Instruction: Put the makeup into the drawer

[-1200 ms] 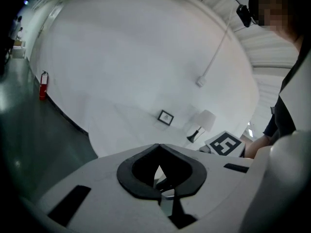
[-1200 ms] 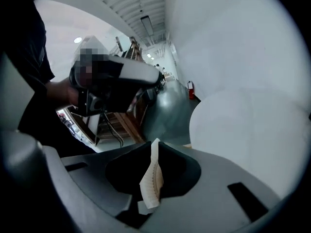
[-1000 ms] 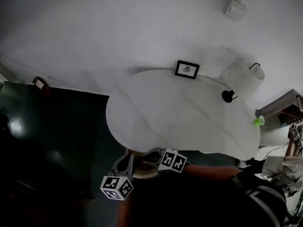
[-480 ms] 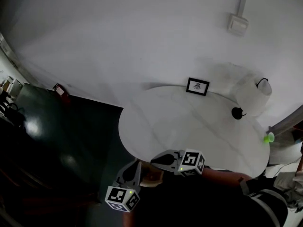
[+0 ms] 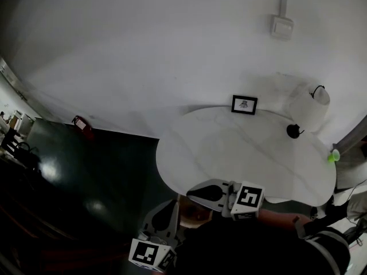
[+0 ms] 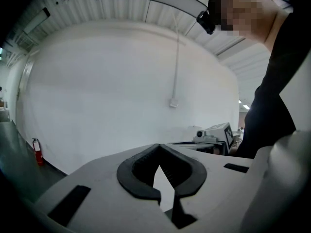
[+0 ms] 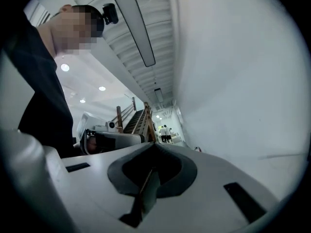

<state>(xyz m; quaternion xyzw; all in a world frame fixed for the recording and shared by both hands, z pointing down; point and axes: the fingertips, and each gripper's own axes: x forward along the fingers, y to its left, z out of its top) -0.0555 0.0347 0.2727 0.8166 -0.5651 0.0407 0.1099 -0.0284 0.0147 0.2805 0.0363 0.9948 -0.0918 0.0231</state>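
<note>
Head view, left claw (image 5: 174, 203), right claw (image 5: 189, 193), seemingly higher

White table (image 5: 229, 148) with framed picture (image 5: 244, 103)

This is a large, industrial-looking hall, not a home. It has a tall bare white wall (image 5: 143, 50) with a surface-mounted box (image 5: 282, 26), a glossy dark green floor (image 5: 86, 165), a red fire extinguisher (image 5: 81, 123) at the wall's foot, a ribbed metal ceiling (image 6: 97, 13) with long strip lights (image 7: 134, 25), and a staircase (image 7: 137, 122) further off. Only the round white worktop (image 5: 229, 148), with a framed picture (image 5: 244, 103) and a lamp (image 5: 309, 105) at its far edge, looks domestic.
</note>
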